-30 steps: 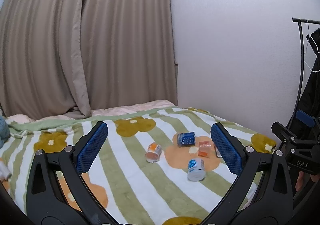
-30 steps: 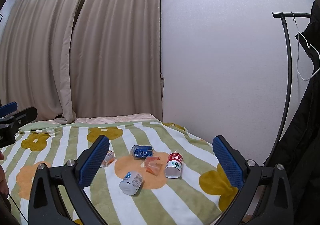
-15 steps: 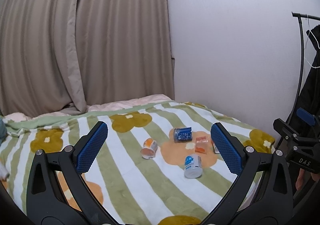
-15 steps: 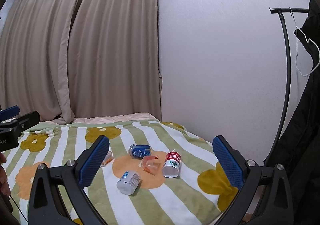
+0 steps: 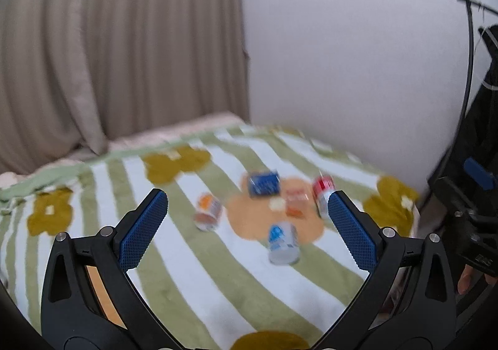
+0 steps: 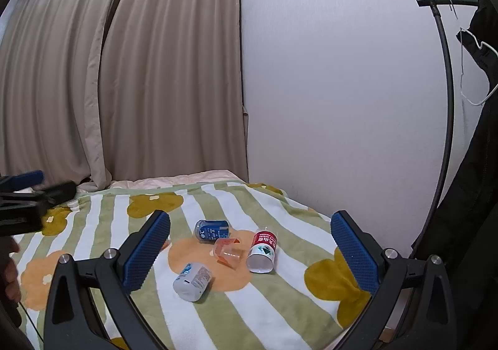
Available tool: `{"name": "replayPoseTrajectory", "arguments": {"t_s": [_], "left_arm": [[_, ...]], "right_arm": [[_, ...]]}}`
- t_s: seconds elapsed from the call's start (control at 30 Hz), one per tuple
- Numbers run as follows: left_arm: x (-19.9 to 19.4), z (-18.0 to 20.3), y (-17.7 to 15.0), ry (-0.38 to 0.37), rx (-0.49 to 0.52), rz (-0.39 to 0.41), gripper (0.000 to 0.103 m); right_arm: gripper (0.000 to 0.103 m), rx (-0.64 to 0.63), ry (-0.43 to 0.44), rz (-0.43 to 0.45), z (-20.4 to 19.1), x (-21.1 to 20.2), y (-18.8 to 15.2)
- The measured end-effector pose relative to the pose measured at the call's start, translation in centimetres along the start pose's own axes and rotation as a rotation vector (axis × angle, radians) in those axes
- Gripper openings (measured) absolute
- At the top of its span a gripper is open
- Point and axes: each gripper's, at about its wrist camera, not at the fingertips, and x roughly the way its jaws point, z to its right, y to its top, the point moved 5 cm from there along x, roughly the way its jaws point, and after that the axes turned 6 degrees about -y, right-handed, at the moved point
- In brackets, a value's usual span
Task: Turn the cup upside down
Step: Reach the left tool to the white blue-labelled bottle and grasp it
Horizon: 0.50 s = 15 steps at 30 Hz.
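Several cups lie on their sides on a striped flower blanket (image 6: 280, 312): a dark blue cup (image 6: 212, 230) (image 5: 263, 184), a clear orange cup (image 6: 228, 251) (image 5: 296, 202), a red and white cup (image 6: 262, 251) (image 5: 322, 191), a white and light blue cup (image 6: 193, 281) (image 5: 282, 243), and an orange and white cup (image 5: 208, 211). My left gripper (image 5: 249, 228) is open and empty, well short of the cups. My right gripper (image 6: 249, 250) is open and empty, also short of them. The left wrist view is blurred.
Beige curtains (image 6: 124, 85) hang behind the bed and a white wall (image 6: 342, 85) runs along its right side. A black clothes rack with a dark coat (image 6: 479, 132) stands at the right. The other gripper shows at the left edge (image 6: 28, 197).
The left gripper has swung left and forward, so the cups sit more centred and nearer in its blurred view. The right gripper has edged closer to the cups.
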Motion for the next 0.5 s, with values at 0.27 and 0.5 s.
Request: {"name": "replayPoseTrajectory", "arguments": {"t_s": [0.27, 0.5], "left_arm": [[16.9, 0.6, -3.4, -0.135, -0.033, -0.416, 0.102], [25.6, 1.9, -9.3, -0.14, -0.037, -0.663, 0.098]], "right_arm": [[0.103, 0.035, -0.009, -0.034, 2.1, 1.6, -1.3], [0.103, 0.056, -0.037, -0.101, 4.5, 3.9, -3.3]]}}
